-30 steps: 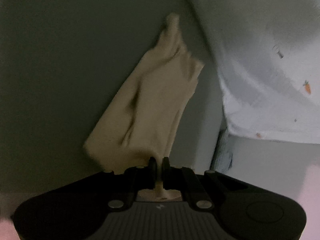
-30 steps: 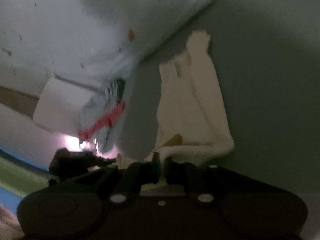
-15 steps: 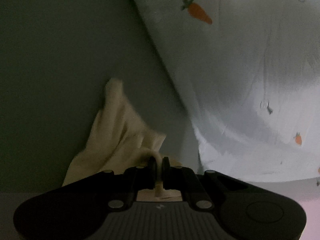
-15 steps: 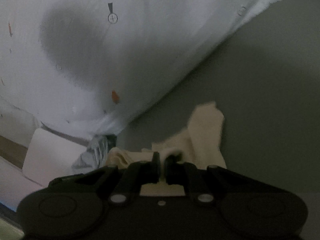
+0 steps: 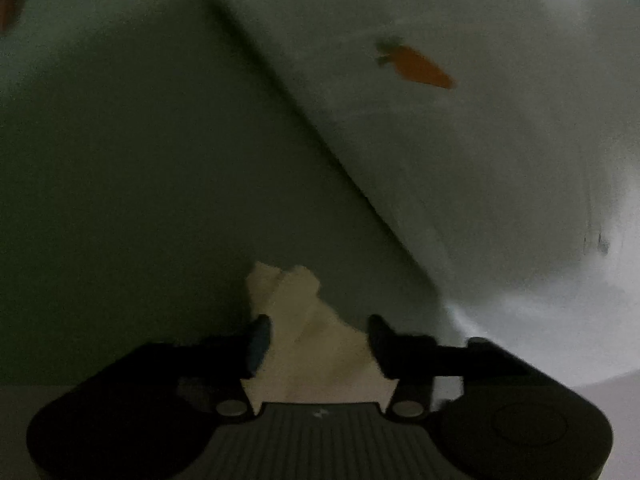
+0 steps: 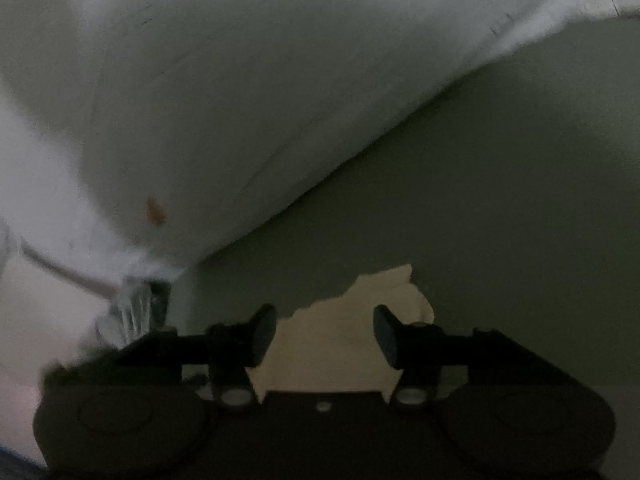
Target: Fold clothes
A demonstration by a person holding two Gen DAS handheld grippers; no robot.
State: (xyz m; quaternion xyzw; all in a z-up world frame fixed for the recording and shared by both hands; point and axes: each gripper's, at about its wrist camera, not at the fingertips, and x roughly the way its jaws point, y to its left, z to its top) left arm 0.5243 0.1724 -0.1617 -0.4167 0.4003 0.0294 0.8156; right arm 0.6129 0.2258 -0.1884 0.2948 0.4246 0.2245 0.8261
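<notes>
Now both tongs, left (image 5: 316,336) and right (image 6: 325,330), gape wide over the cream garment (image 5: 308,332).

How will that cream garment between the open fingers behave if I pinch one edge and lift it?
Probably floppy: the cream garment lies crumpled in soft uneven layers, so it should drape and likely unfold when lifted. It looks thin and light, so a push from the left gripper or right gripper would likely bunch it on the grey-green surface rather than slide it whole.
</notes>
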